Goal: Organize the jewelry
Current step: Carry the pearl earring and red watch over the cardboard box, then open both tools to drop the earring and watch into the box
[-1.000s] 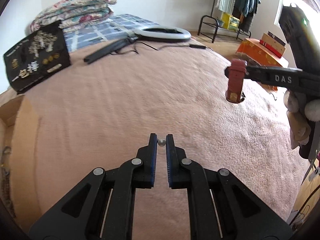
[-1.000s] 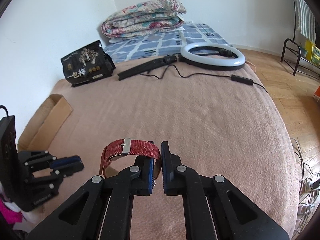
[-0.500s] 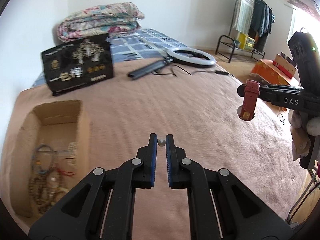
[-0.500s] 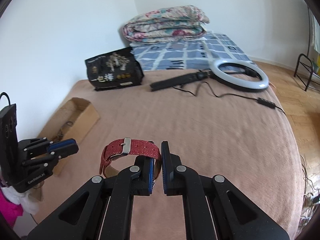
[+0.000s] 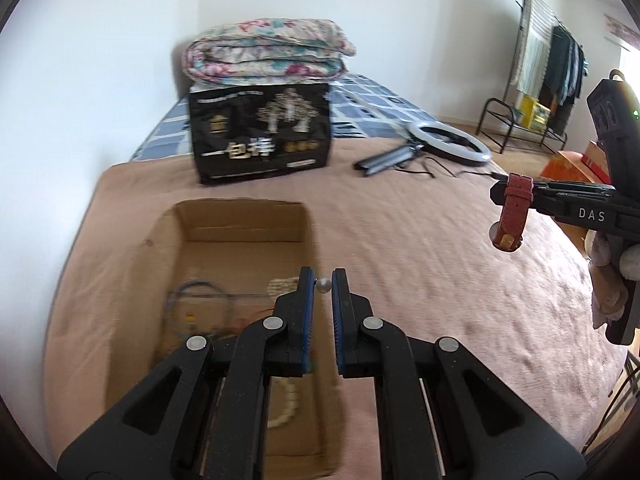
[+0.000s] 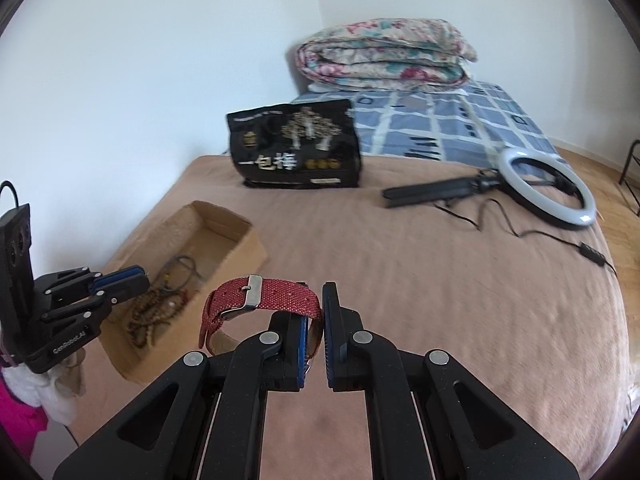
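Presently our left gripper (image 5: 323,286) pinches a small silver bead (image 5: 323,285) above the cardboard box (image 5: 240,220) of beaded jewelry; our right gripper (image 6: 316,316) clamps a red watch strap (image 6: 260,300) over the pink blanket (image 6: 460,280), beside the box.

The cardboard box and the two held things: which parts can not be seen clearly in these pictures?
- Cardboard box, left wrist view: the left gripper covers its near contents; the beads there are blurred.
- Small silver bead: too small to identify.
- Red watch strap, right wrist view: the right gripper hides its clamped end and any watch face.
- Box contents: a blurred tangle.
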A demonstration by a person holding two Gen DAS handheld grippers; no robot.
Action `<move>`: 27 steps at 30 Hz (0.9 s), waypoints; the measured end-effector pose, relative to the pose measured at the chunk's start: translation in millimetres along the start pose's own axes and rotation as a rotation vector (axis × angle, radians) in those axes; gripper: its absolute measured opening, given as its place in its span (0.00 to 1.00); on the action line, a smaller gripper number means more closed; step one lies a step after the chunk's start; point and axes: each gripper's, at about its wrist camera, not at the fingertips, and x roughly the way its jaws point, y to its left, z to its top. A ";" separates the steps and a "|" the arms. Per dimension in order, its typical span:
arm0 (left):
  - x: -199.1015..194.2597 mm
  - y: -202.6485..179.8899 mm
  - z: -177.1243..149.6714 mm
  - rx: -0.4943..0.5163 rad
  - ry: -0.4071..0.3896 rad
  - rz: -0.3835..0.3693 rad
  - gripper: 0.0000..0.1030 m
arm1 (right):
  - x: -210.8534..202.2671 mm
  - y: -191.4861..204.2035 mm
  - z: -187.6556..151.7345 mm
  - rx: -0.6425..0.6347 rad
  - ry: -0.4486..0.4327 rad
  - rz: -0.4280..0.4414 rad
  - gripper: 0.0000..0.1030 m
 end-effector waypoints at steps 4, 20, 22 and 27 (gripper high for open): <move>-4.2 20.8 0.4 -0.017 -0.006 0.021 0.07 | 15.1 20.7 12.4 -0.031 0.007 0.019 0.05; -11.9 71.2 -7.9 -0.067 -0.002 0.057 0.07 | 83.1 98.4 38.9 -0.101 0.064 0.081 0.05; -11.7 73.2 -9.8 -0.071 0.002 0.055 0.07 | 91.8 103.8 38.3 -0.100 0.078 0.088 0.05; -10.5 74.1 -15.2 -0.066 0.013 0.052 0.07 | 105.8 111.8 37.4 -0.091 0.100 0.092 0.05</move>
